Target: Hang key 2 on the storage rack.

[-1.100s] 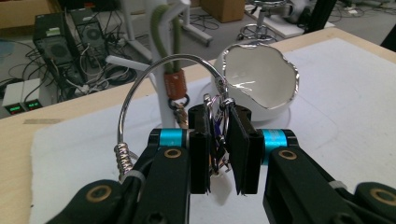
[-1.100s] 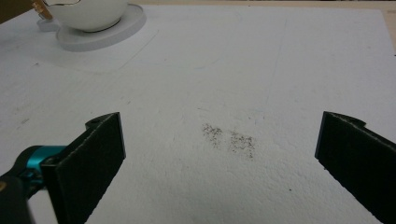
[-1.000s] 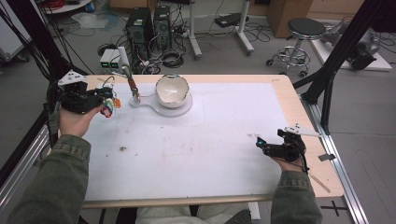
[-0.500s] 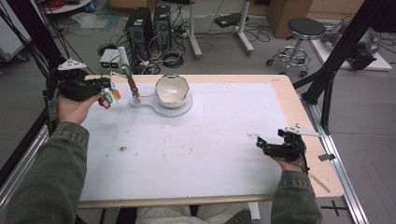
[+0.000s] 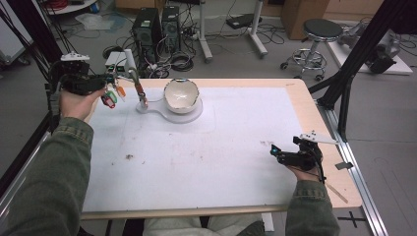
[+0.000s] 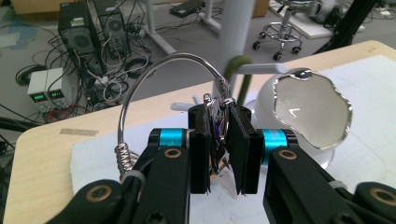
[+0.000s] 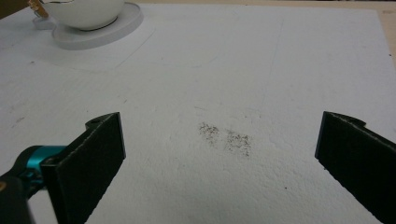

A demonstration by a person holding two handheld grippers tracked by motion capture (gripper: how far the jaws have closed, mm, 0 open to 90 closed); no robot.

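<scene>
1. The high view is evenly and fairly brightly lit from overhead; the white sheet on the worktop (image 5: 206, 147) is pale but not blown out, and shadows on it are faint and soft.
2. The high view is soft overall, and the cables on the floor beyond merge into smears.
3. In the left gripper view, the bowl (image 6: 312, 112) has small glints on its rim, and the wire loop (image 6: 154, 74) shines along its curve.
4. There the near black pads are slightly soft, and the upright post behind is blurred.
5. The right gripper view is bright and flat, the sheet's grain is crisp mid-frame, and the near pads blur at the edges.
</scene>
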